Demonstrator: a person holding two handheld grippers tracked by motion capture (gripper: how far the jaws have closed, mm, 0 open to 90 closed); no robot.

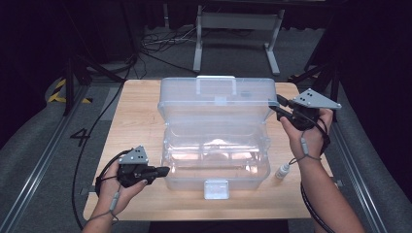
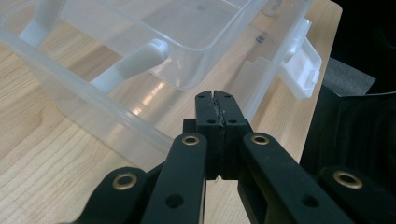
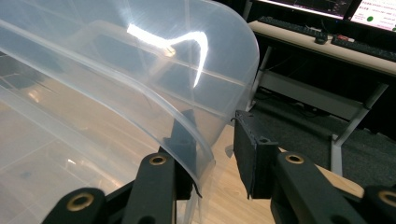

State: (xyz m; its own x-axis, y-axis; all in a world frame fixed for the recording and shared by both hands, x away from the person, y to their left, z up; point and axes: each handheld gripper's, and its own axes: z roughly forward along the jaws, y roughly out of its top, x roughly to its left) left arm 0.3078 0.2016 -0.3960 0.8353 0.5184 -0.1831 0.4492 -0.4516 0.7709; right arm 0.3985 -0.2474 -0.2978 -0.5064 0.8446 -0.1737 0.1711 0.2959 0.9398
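Observation:
A clear plastic box (image 1: 216,160) stands open on the wooden table (image 1: 136,121), its lid (image 1: 216,97) raised at the back. My left gripper (image 1: 166,171) lies level beside the box's front left corner, jaws shut with nothing between them. In the left gripper view the shut tips (image 2: 215,95) point at the box wall (image 2: 93,107), close to it. My right gripper (image 1: 274,108) is at the lid's right edge. The right gripper view shows the lid's rim (image 3: 196,135) between the jaws (image 3: 215,121): one jaw lies behind the clear wall, the other pad (image 3: 247,149) stands off it.
A small white bottle (image 1: 282,171) stands on the table right of the box. The box's white latch (image 1: 216,188) hangs at its front, near the table edge. Behind the table are a grey desk frame (image 1: 238,29) and floor cables (image 1: 160,43).

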